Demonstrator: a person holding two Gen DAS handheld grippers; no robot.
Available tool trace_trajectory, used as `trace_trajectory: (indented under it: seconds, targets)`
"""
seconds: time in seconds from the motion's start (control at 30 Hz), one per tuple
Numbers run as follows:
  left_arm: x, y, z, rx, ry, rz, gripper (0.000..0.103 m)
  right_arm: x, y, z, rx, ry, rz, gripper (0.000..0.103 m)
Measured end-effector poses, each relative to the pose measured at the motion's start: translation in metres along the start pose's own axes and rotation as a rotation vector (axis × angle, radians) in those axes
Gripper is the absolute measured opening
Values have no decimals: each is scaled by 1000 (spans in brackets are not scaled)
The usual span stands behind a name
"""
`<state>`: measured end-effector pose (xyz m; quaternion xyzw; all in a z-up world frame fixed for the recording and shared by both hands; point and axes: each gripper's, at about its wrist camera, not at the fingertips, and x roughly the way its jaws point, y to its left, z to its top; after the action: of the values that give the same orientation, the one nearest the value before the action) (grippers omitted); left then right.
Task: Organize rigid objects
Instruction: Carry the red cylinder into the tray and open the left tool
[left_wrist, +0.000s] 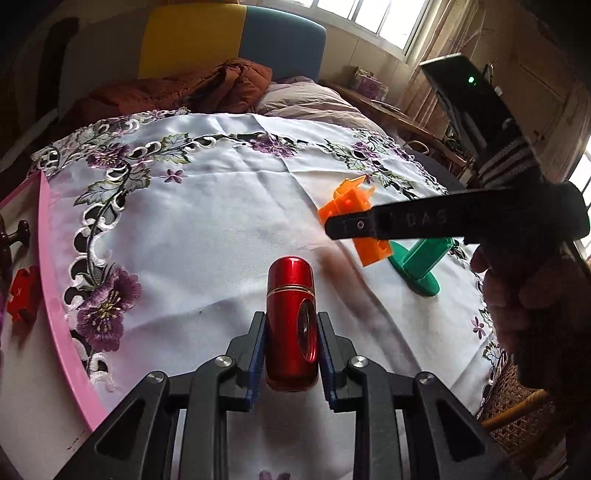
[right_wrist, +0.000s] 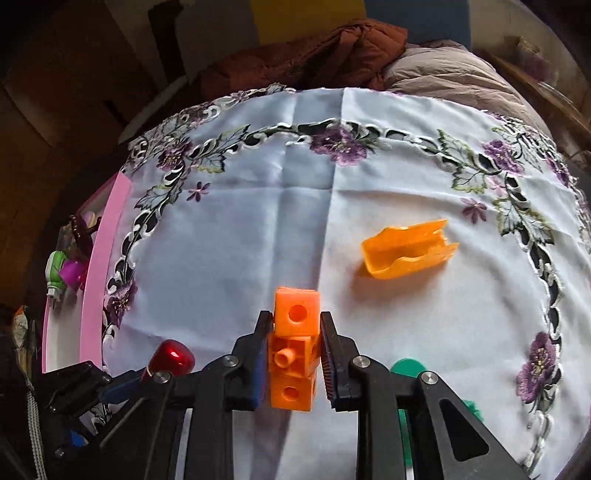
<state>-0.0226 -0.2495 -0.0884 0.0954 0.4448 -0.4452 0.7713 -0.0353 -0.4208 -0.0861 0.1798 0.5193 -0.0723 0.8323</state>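
Red capsule-shaped case (left_wrist: 291, 325) clamped between the left tool's (left_wrist: 291, 354) pads, lifted clear of the embroidered cloth (left_wrist: 221, 206), likely bound for the pink tray (left_wrist: 55, 280) at left, which already holds small items. Orange linked cubes (right_wrist: 294, 350) sit between the right tool's (right_wrist: 294, 354) pads, jaws drawn in against them. Orange scoop-like piece (right_wrist: 406, 251) and green stand (left_wrist: 417, 266) lie loose, still unsorted.
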Motion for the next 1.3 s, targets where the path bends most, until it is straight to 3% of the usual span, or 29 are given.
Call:
trace_trajectory:
  seconds: [0.5, 1.0, 1.3]
  targets:
    - [-71, 34, -4, -110, -104, 82, 25, 16, 15, -3, -76, 4, -43, 25]
    - [-127, 124, -34, -349, -137, 233, 25, 17, 18, -1, -111, -8, -78, 25]
    - [-119, 149, -50, -490, -92, 193, 25, 17, 18, -1, -114, -10, -82, 25]
